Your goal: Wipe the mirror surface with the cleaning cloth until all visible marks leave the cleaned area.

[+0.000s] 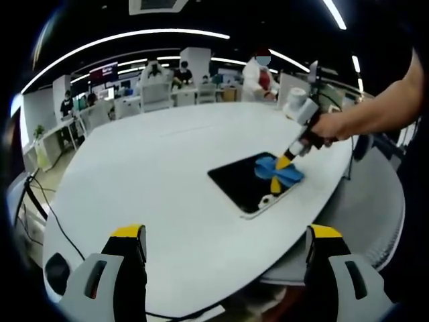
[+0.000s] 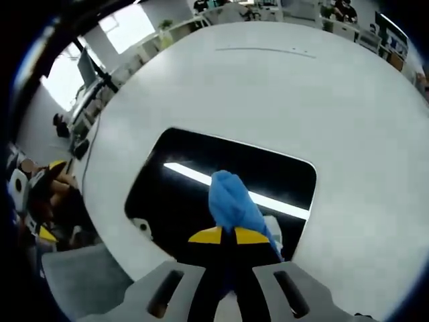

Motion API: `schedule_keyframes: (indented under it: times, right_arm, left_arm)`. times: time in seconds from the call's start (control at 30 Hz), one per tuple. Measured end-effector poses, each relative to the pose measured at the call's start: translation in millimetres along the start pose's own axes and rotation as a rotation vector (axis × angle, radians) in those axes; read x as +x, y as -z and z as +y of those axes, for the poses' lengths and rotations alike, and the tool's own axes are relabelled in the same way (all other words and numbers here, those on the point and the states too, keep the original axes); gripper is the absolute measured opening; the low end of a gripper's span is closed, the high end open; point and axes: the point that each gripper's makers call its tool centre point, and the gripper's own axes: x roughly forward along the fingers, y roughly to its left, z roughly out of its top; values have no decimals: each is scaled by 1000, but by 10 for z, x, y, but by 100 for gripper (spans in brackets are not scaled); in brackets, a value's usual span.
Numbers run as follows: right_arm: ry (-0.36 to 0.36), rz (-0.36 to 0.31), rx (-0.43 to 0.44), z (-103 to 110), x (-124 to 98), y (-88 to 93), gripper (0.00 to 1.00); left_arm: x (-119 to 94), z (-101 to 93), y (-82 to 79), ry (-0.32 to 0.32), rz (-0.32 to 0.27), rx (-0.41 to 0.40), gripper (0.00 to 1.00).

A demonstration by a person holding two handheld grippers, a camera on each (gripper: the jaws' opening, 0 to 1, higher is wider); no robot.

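One mirror (image 2: 221, 178), a dark rounded rectangle with a thin pale frame, lies flat on the white table (image 2: 281, 87). In the left gripper view it sits toward the table's right edge, well beyond your left gripper (image 1: 224, 251), with its long axis slanting from near right to far left. In the right gripper view the long side runs across the picture, left to right, and a bright strip of ceiling light reflects along it.

Your right gripper (image 2: 226, 236) has its yellow-tipped jaws pressed together on a blue cloth (image 2: 231, 201). The cloth bunches forward from the tips onto the glass, near the middle of the mirror and a little toward its near edge. In the left gripper view the cloth (image 1: 278, 171) covers the mirror's far right part, with your hand (image 1: 332, 127) on the tool above it.

Your left gripper hangs over the near table edge with its jaws wide apart, holding nothing.

I judge these risks. The mirror rests unbraced, so a hard sideways stroke could slide it toward the table's right edge, which looks close. The cloth is wadded, so little of it may touch the glass and marks could be missed. Pale patches near the mirror's near edge may be reflections rather than smears; I cannot tell which.
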Motion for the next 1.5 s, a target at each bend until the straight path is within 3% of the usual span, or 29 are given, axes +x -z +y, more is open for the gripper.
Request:
schedule_keyframes:
  times: [0.9,1.5]
  right_arm:
    - [-51,0,34,189,-147,423,0]
    - [-68,-1,32,203,-162,500,0]
  left_arm:
    - [57,-106,-99,3,-18,10,99]
    - [46,-123,-112,8,-25,19,99]
